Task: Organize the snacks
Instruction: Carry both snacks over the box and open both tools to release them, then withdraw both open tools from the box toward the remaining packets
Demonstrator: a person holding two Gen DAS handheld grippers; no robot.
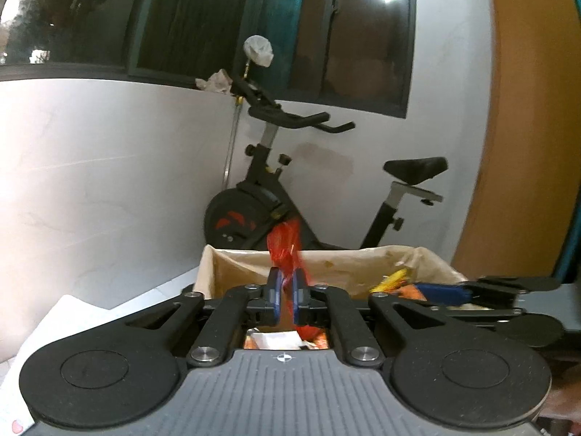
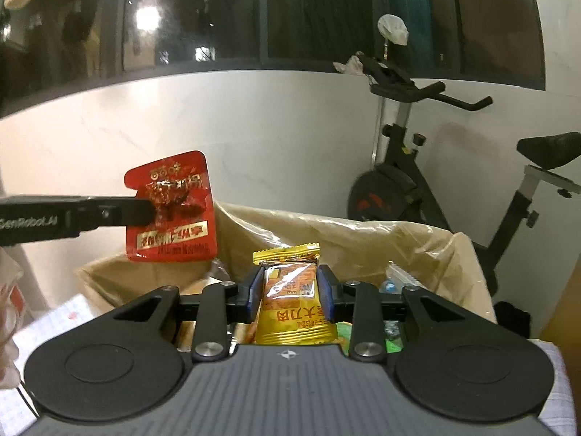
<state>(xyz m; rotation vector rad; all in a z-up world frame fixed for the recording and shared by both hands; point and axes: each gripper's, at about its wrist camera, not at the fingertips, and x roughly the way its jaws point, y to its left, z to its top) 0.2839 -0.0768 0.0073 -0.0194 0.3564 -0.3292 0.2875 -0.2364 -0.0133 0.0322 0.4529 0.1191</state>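
My left gripper point(image 1: 285, 292) is shut on a red snack packet point(image 1: 285, 249), seen edge-on in the left wrist view and flat in the right wrist view point(image 2: 170, 210), held above the near left rim of a bag-lined box point(image 2: 363, 232). My right gripper point(image 2: 290, 290) is shut on a yellow snack packet point(image 2: 294, 301) and holds it upright over the box. In the left wrist view the right gripper point(image 1: 441, 292) reaches in from the right over the box point(image 1: 363, 265). Several other snack packets lie inside the box.
An exercise bike point(image 1: 276, 196) stands behind the box against a white wall under dark windows; it also shows in the right wrist view point(image 2: 417, 189). A wooden panel point(image 1: 523, 145) stands at the right. White paper point(image 1: 69, 323) lies to the left of the box.
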